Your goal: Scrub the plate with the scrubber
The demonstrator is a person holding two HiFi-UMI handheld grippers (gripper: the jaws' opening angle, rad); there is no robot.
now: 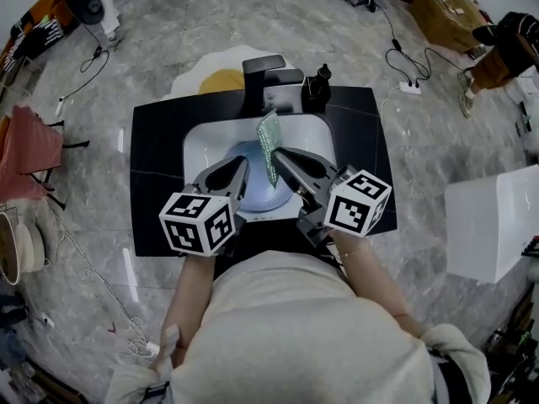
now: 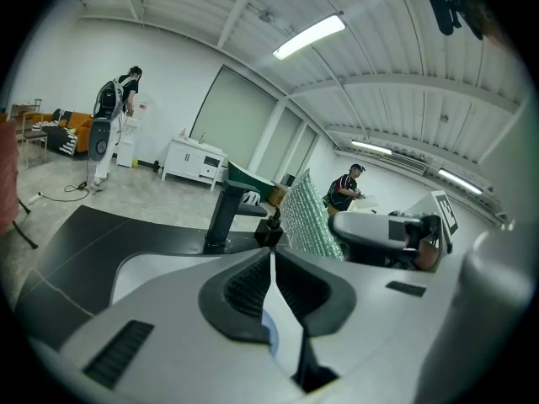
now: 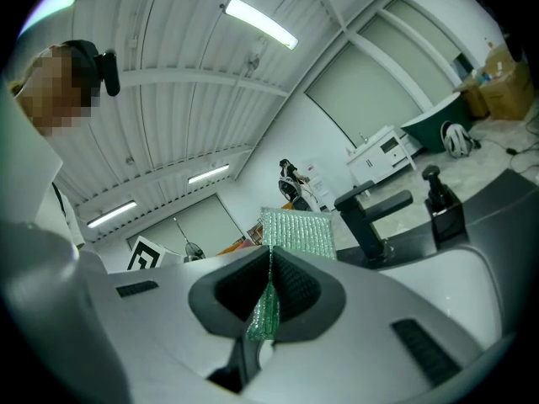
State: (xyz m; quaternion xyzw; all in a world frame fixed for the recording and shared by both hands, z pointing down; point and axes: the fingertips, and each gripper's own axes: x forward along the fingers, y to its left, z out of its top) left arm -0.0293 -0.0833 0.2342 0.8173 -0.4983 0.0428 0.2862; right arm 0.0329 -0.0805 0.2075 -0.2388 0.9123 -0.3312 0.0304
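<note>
Head view shows a black counter (image 1: 160,183) with a white sink (image 1: 195,146) set into it, and the pale blue plate (image 1: 255,194) held over the basin between the two tools. The left gripper (image 1: 242,165) is clamped on the plate's rim; its own view shows a thin white-and-blue edge pinched between the closed jaws. The right gripper (image 1: 278,155) is closed on the lower edge of the green scrubber (image 1: 269,146), which stands upright above the plate, near the faucet (image 1: 263,78).

The main risk is probably the plate. It is held by a narrow bite on its rim, so firm scrubbing could twist it out of the jaws and drop it against the sink. The scrubber looks soft and is gripped by one edge only, so it may fold or pull free instead of rubbing.

Both marker cubes and the jaws cover much of the plate in the head view, so its tilt, and whether it rests on the basin, cannot be told. Whether the scrubber touches the plate is also unclear.
</note>
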